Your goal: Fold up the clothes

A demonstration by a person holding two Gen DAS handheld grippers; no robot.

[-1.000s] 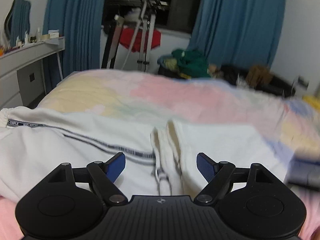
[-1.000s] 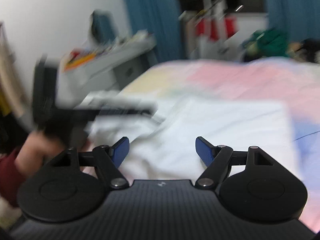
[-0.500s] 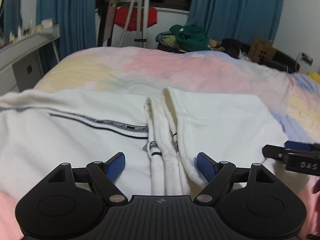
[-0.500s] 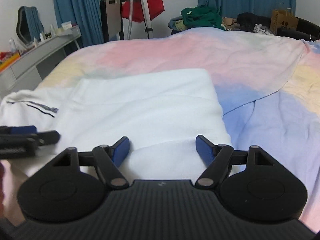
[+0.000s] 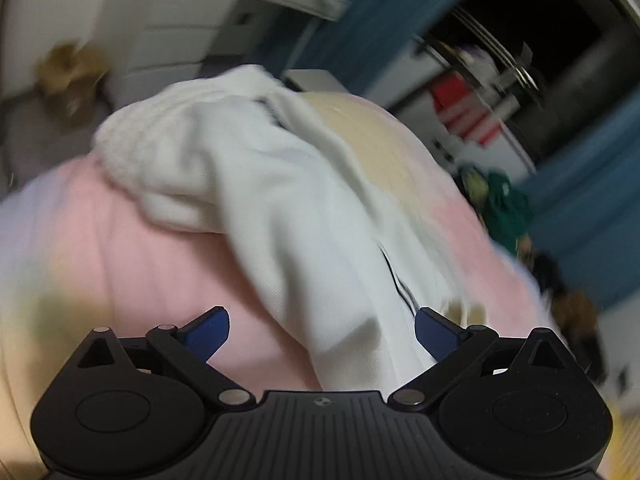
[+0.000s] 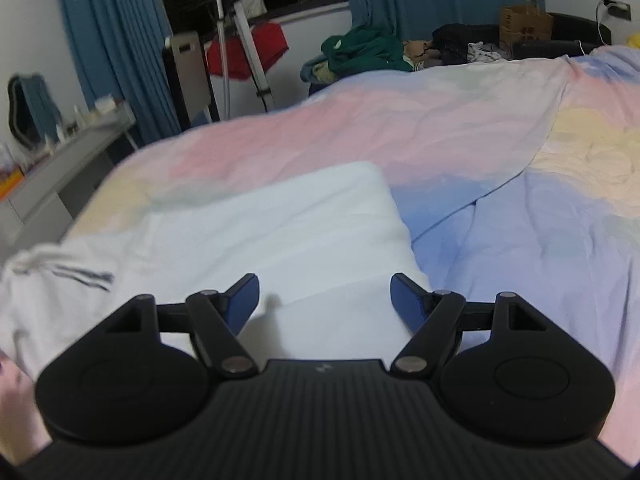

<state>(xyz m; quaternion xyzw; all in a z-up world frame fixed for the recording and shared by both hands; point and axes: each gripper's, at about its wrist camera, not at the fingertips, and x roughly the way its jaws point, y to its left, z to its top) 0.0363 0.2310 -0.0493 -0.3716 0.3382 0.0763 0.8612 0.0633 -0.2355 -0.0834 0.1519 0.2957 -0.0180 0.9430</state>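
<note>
I count one white garment on one bed, two grippers, left and right, one green clothes pile at twelve o'clock, and one mirror at ten.

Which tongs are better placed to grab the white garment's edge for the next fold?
Right, probably. The right tongs sit open and level over the white garment, its near edge between the fingers. The left tongs are also open, but that view is tilted and blurred.
</note>
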